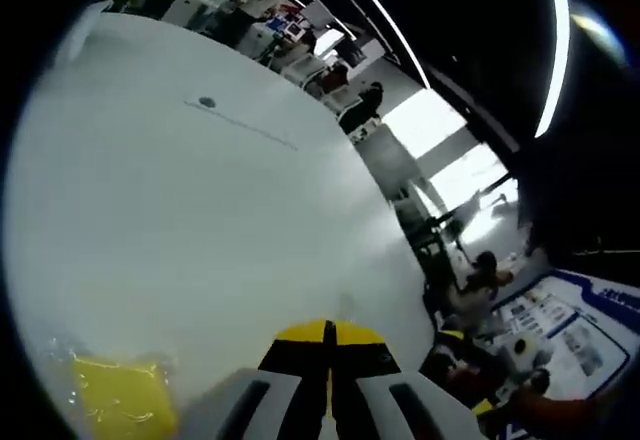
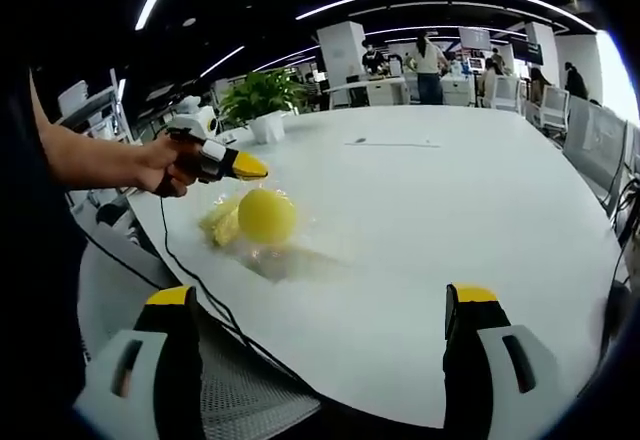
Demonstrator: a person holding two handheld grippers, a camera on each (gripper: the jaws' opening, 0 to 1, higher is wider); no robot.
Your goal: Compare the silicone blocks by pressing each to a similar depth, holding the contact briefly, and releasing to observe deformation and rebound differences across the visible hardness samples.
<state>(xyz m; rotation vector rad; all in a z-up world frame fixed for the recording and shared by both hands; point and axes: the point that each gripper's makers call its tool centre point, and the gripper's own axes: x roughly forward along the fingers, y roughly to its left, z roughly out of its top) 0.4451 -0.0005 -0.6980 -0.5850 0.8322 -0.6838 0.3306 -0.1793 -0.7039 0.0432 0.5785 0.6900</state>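
Two samples: a yellow ball (image 2: 266,215) and a flatter yellow block (image 2: 222,222) are seen close together, apparently touching, on the white table (image 2: 420,210) near its left edge, in clear wrapping.
Left gripper (image 2: 245,167): its yellow-tipped jaws are pressed together with nothing between them; it is held just above the samples, apart from them.
Right gripper (image 2: 325,305): its jaws are spread wide and empty, well back from the samples, over the near table edge.
Progress: no contact is being made, so a press is judged to be pending; how many presses are done cannot be told.
Right gripper view: the hand (image 2: 165,165), both samples and their spacing are shown.
Left gripper view: the closed tips (image 1: 329,333) are seen over bare table, with a block corner (image 1: 118,397) at lower left.
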